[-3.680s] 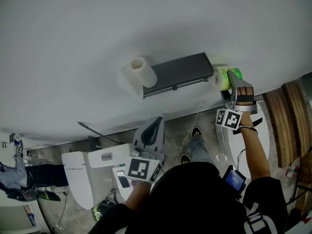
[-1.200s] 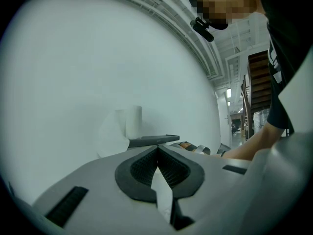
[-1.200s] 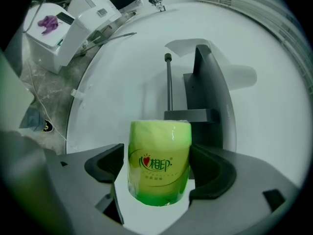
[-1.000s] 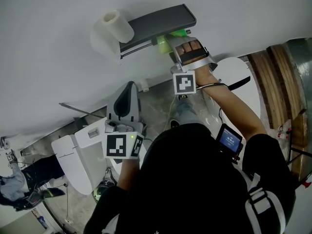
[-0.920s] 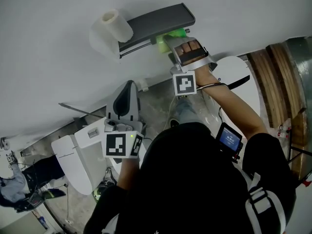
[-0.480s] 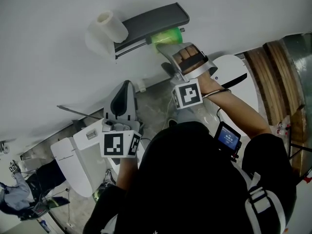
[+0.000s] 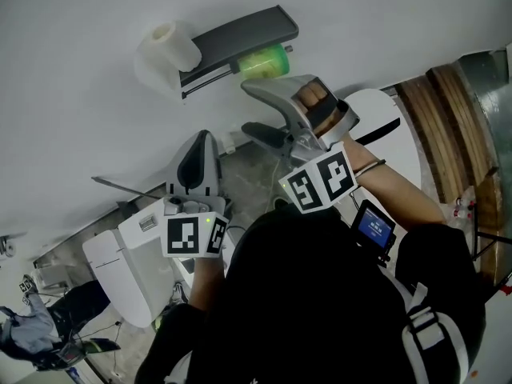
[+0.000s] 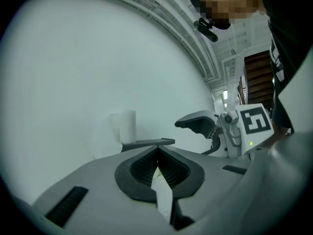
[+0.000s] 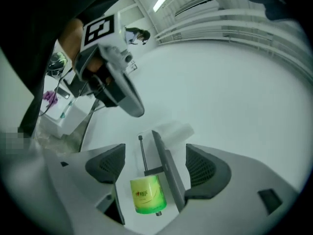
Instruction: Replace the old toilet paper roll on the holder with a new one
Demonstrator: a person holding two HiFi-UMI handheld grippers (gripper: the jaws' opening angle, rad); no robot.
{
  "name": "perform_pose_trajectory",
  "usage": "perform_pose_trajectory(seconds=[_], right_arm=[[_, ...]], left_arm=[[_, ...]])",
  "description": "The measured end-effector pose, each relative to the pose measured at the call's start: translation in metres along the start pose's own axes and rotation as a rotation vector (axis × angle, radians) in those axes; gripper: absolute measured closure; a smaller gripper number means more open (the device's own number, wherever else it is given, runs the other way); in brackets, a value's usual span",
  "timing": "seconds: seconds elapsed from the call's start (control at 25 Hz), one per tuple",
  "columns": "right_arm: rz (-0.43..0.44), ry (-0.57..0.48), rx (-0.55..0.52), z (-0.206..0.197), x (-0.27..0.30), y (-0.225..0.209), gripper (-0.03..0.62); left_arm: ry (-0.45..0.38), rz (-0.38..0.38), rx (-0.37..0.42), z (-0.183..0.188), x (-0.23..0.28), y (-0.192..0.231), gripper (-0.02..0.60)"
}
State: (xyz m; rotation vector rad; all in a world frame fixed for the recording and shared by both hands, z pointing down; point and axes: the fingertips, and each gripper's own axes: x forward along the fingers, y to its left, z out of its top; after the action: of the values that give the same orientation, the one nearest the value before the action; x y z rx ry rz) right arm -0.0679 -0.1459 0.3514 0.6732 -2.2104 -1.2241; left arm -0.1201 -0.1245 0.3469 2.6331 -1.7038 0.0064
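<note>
A green-wrapped new roll [image 7: 264, 61] hangs on the thin rod under the dark grey holder shelf [image 7: 240, 30]; the right gripper view has it [image 9: 148, 195] low between my jaws, apart from both. A white roll [image 7: 164, 45] sits at the shelf's left end. My right gripper [image 7: 256, 114] is open and empty, a little below and in front of the green roll. My left gripper [image 7: 197, 160] hangs lower, pointing up at the wall, with its jaws together. In the left gripper view a thin pale sliver shows between them; I cannot tell what it is.
The holder is fixed to a plain pale wall [image 7: 96, 110]. A white toilet [image 7: 132, 254] stands below my left gripper, another white fixture [image 7: 384, 126] right of my right arm. Brown wooden planks [image 7: 452, 126] run along the far right.
The right gripper carried the green roll from the holder's right end onto the rod, let it go, and drew back and down with its jaws open. The left gripper barely moved.
</note>
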Motion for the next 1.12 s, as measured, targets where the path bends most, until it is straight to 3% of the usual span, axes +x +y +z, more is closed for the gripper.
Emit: perform_pose_trajectory(seconds=[0.12, 0.24, 0.52, 0.96, 1.12], right_arm=[[-0.031, -0.067, 0.109, 0.013, -0.016, -0.021, 0.198], [-0.078, -0.115, 0.243, 0.015, -0.032, -0.045, 0.245], [-0.217, -0.186, 0.633, -0.015, -0.062, -0.087, 0.485], [-0.266, -0.203, 1.159, -0.089, -0.082, -0.075, 0.505], [-0.282, -0.165, 1.238, -0.109, -0.086, -0.060, 0.516]], left_arm=[[-0.005, -0.007, 0.006, 0.002, 0.000, -0.004, 0.558], [-0.010, -0.017, 0.007, 0.004, 0.001, -0.009, 0.558], [-0.015, -0.034, 0.009, 0.006, 0.002, -0.014, 0.558], [-0.008, -0.047, 0.007, 0.003, 0.002, -0.016, 0.558], [0.008, -0.058, 0.006, -0.005, 0.004, -0.020, 0.558]])
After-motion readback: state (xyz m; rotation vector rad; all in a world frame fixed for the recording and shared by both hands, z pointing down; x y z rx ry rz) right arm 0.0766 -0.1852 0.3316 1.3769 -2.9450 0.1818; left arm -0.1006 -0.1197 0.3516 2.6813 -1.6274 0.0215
